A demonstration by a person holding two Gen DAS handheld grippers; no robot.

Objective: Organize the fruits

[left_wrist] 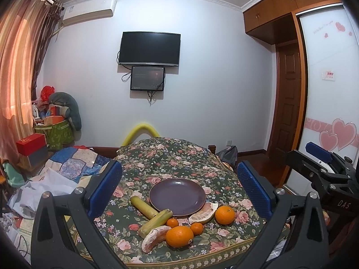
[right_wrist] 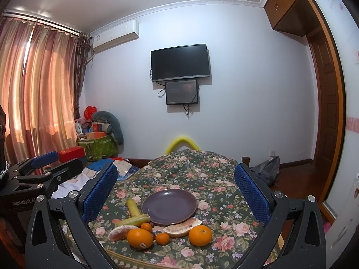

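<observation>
Fruit is lying in a loose cluster on the near part of a floral-covered tabletop (left_wrist: 179,157), just in front of an empty purple plate (left_wrist: 177,196) that is sitting flat. A large orange (left_wrist: 179,236) with a small sticker is resting nearest the cameras, touching a peeled pomelo segment (left_wrist: 153,237) on its left. Two small tangerines are lying behind it, one (left_wrist: 172,222) by the plate's near rim and one (left_wrist: 196,228) a little to the right. A second pomelo wedge (left_wrist: 203,214) is leaning against the plate's near right edge, and another orange (left_wrist: 224,214) is sitting just right of that wedge. Two yellow-green sugarcane pieces are lying left of the plate: one (left_wrist: 143,206) pointing away, the other (left_wrist: 156,223) crossing its near end. The left gripper (left_wrist: 179,186) is hovering above the near edge with its blue-padded fingers spread wide on either side of the cluster, gripping nothing. The right gripper (right_wrist: 175,190) is hanging alongside it to the right, likewise gaping wide and empty. Beyond the tabletop, a dark television (left_wrist: 149,48) is hanging on the far white wall, pink curtains (left_wrist: 18,71) are covering the left side, and a wooden wardrobe (left_wrist: 289,4) is standing on the right.
</observation>
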